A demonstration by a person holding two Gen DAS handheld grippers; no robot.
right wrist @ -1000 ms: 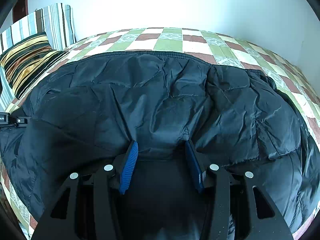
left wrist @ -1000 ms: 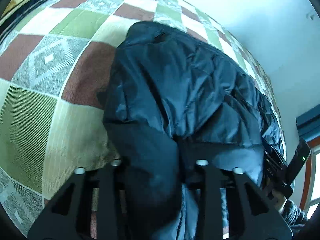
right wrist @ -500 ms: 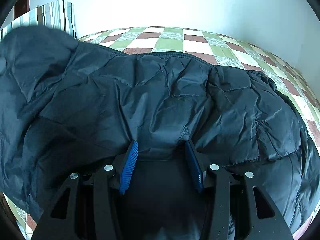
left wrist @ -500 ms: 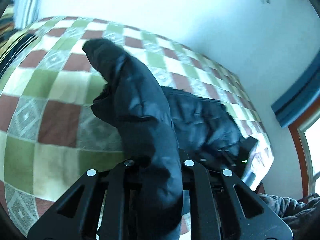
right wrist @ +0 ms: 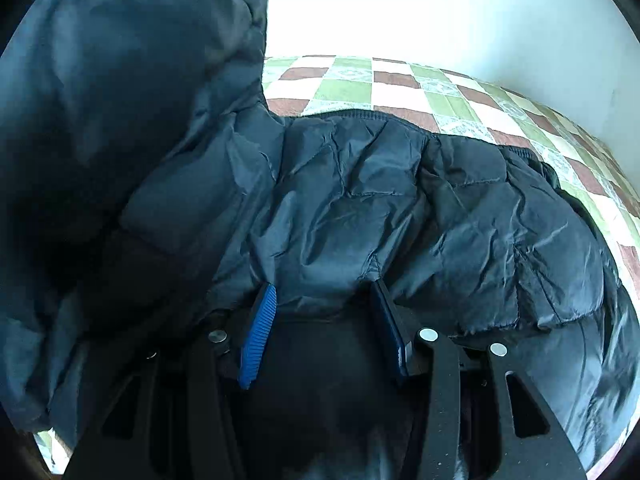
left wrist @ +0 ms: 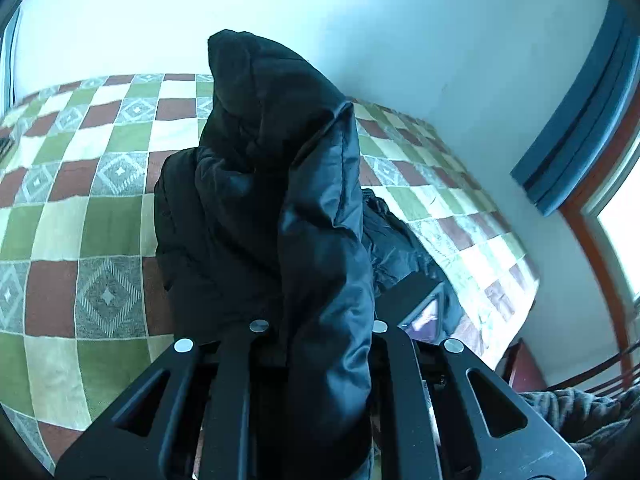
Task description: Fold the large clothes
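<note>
Two grippers: both are at work on one dark padded jacket [right wrist: 380,208] lying across a checked bedspread [left wrist: 80,208]
Left gripper [left wrist: 316,320]: pinching a thick fold of the jacket, which stands up between its fingers and rises above the bed in the left wrist view; the pads themselves are buried in cloth
Right gripper [right wrist: 324,300]: fingers spread apart, blue pads [right wrist: 258,332] either side of the jacket's near edge; cloth lies between them, yet whether it is truly clamped I cannot tell
Lifted part: in the right wrist view it looms at the upper left, hanging over the flat body of the jacket
Step in hand: probably carrying the raised side across onto the flat body to make a fold
How to do it well: hold the lifted part high enough to clear the padding; keep the near edge pinned so the body does not drag; lay it down edge to edge, then smooth
Risk: slippery shell may slide from the grip; trapped air may puff the fold open
</note>
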